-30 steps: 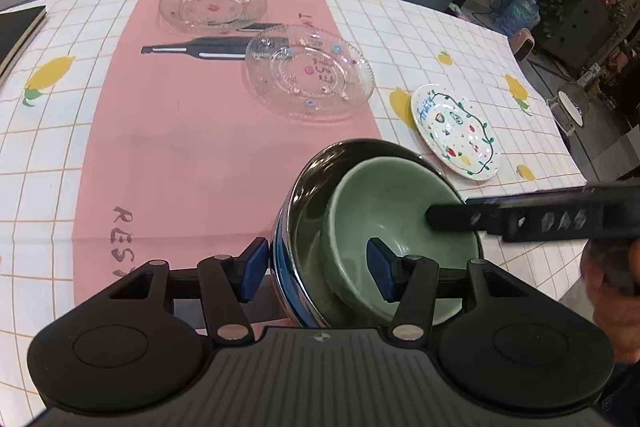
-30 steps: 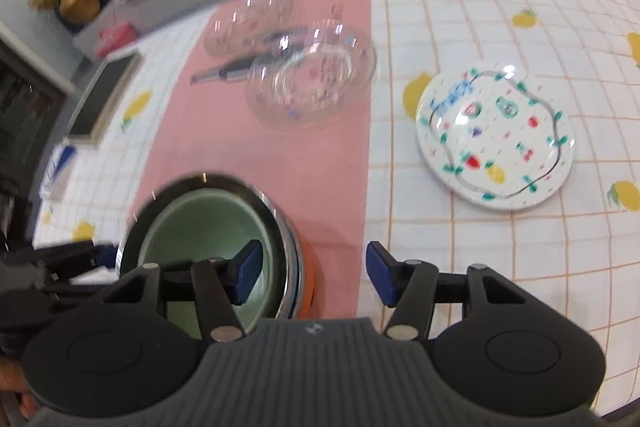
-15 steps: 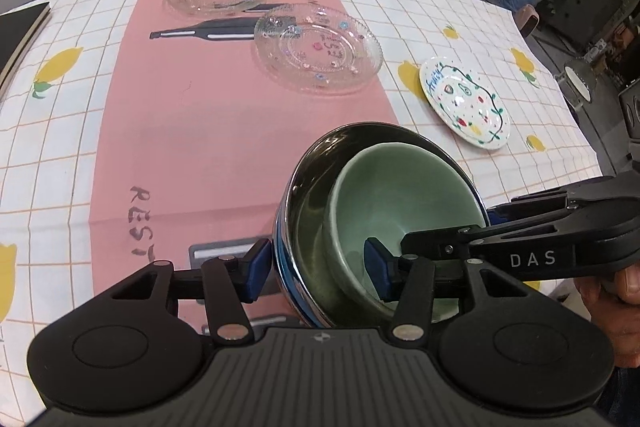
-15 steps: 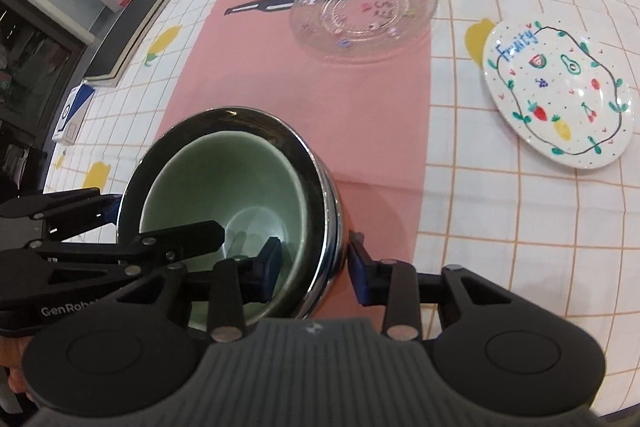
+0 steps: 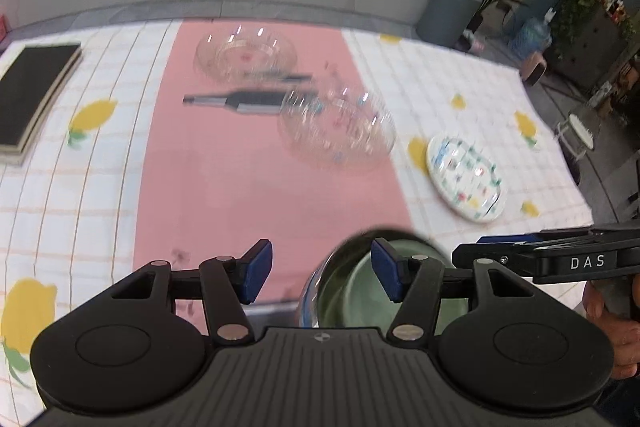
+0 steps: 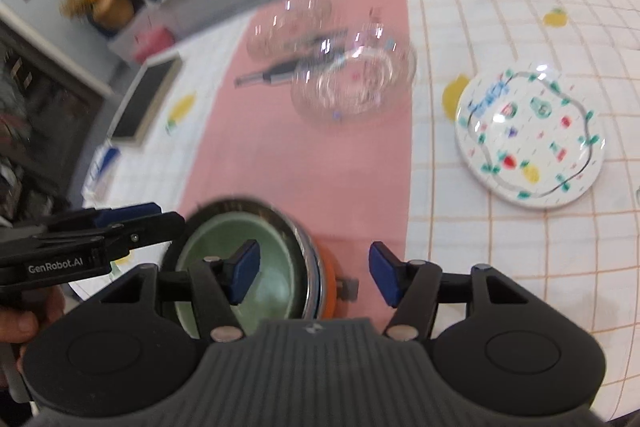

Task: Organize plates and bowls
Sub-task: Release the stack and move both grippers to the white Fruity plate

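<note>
A green bowl (image 5: 360, 297) sits nested inside a steel bowl (image 5: 316, 291) at the table's near edge; the green bowl (image 6: 276, 279) and the steel bowl (image 6: 310, 267) also show in the right wrist view. My left gripper (image 5: 322, 271) is open above the steel bowl's left rim, holding nothing. My right gripper (image 6: 314, 273) is open above its right rim, holding nothing. Two clear glass plates (image 5: 338, 131) (image 5: 246, 55) lie on the pink runner. A white fruit-pattern plate (image 6: 530, 139) lies to the right.
A black bottle-shaped print (image 5: 244, 101) marks the runner between the glass plates. A dark book (image 5: 32, 91) lies at the far left. The right gripper's arm (image 5: 552, 259) reaches in from the right. A grey counter runs behind the table.
Both grippers have opened, let go of the nested bowls' rim and pulled back and up. The bowls now sit lower in both views. The views are blurred by motion.
</note>
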Available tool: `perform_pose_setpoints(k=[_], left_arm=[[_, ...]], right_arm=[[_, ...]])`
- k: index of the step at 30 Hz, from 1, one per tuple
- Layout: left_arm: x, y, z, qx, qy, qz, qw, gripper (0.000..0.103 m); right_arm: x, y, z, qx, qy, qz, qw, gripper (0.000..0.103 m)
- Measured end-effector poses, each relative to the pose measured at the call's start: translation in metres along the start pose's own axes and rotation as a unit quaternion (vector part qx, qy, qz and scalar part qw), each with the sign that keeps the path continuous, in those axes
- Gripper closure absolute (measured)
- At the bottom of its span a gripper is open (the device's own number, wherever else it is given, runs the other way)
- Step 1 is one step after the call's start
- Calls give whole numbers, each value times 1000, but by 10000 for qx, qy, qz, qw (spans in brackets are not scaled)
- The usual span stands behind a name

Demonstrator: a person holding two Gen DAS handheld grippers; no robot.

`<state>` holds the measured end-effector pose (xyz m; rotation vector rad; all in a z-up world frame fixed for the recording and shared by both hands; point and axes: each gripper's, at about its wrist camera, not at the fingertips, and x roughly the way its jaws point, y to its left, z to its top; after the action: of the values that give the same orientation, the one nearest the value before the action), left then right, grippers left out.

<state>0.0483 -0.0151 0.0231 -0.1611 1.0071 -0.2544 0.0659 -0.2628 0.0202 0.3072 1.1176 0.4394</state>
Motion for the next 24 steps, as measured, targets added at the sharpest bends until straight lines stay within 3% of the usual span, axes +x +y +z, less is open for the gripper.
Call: perform_pose_setpoints(k=[7,15,24], left_arm=[[13,-28,27,-11,-101,-305,9995,35],[56,-71,48,34,147,-286,9995,35],[124,-112,62,-447,549,-478,9963,35]], right_arm=[[-26,-34,15,395,-455,-2,9982,41],[-33,-101,29,1073,-787,-402,9903,40],[-37,-158,40,1415,-959,-756,9824,43]])
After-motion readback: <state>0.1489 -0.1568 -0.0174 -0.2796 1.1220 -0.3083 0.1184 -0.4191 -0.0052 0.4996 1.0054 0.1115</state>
